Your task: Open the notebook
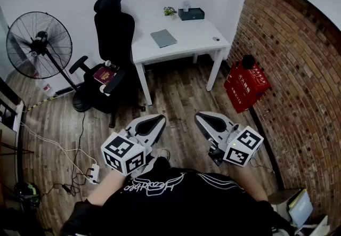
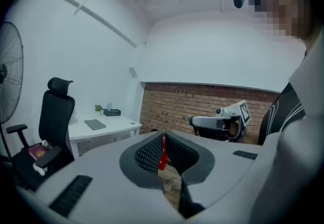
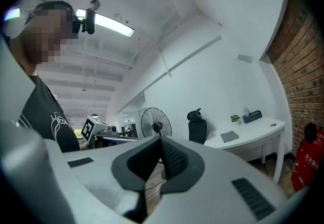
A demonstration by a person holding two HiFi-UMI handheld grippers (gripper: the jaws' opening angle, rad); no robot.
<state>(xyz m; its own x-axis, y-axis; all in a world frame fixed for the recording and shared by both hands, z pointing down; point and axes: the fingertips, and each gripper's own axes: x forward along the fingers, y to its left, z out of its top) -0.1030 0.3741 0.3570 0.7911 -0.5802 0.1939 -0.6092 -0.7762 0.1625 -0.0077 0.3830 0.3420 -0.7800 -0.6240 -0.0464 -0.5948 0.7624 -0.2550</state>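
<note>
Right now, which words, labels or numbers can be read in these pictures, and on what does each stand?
None can be quoted.
red box: white characters, too small to read.
black shirt: white script lettering, not legible.
red book: cover print too small.

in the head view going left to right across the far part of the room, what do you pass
standing fan → black office chair → grey notebook → red box

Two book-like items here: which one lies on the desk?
The grey notebook, flat on the white desk; the red book sits on the black office chair.
</note>
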